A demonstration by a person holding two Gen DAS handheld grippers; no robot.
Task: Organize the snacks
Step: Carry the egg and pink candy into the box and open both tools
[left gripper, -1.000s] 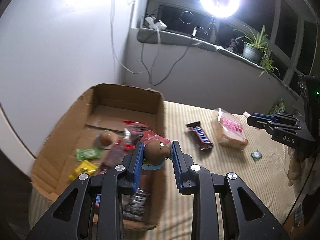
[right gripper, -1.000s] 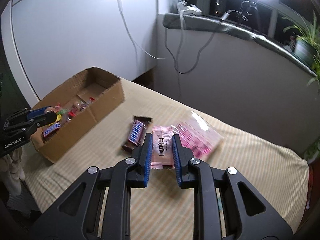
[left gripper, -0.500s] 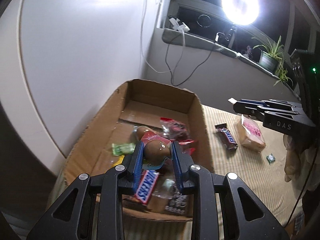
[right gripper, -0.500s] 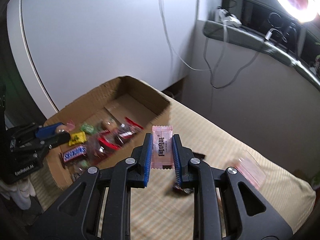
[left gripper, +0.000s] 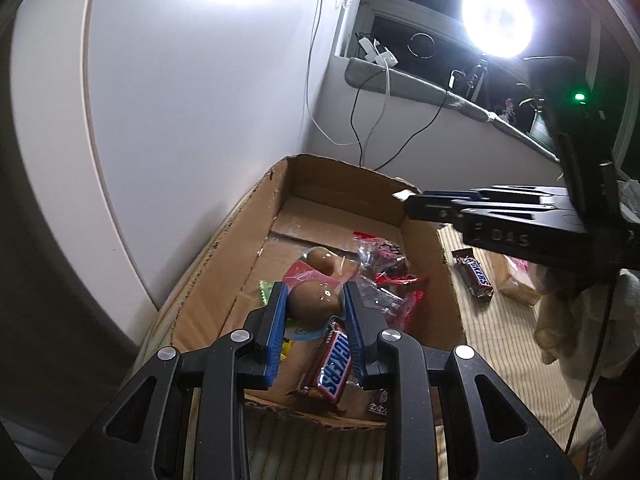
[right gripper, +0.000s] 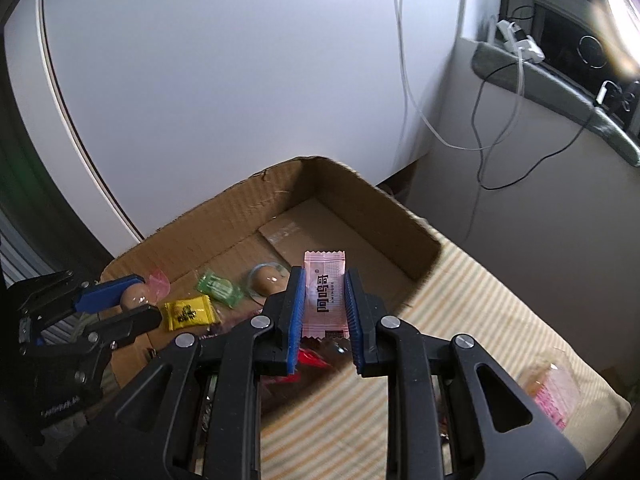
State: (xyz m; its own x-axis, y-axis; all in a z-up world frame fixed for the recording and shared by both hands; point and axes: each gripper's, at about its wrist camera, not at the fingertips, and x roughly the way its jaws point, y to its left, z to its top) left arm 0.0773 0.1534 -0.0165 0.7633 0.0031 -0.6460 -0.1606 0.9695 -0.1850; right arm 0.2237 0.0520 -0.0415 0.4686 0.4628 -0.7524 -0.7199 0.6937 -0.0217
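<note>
My left gripper [left gripper: 314,298] is shut on a brown wrapped egg [left gripper: 313,301] and hangs above the near part of the open cardboard box [left gripper: 340,176]. Below it in the box lie a Snickers bar [left gripper: 332,364], red packets [left gripper: 394,284] and another egg [left gripper: 322,261]. My right gripper [right gripper: 324,280] is shut on a pink candy sachet [right gripper: 325,292], over the box's [right gripper: 400,216] near side. In the right wrist view the left gripper [right gripper: 132,296] shows at the left with its egg [right gripper: 135,296], beside a yellow candy [right gripper: 188,312], a green candy [right gripper: 219,289] and the other egg [right gripper: 267,281].
The box sits on a striped cloth [right gripper: 460,320] against a white wall. On the cloth to the right lie a second Snickers bar [left gripper: 476,276] and a pink bread packet [right gripper: 552,392]. Cables hang from the windowsill [left gripper: 420,84]; a ring light [left gripper: 496,22] glares.
Both grippers have travelled left with their snacks to above the box. The right one left the Snickers bar and bread packet behind on the cloth; the box now fills both views.
</note>
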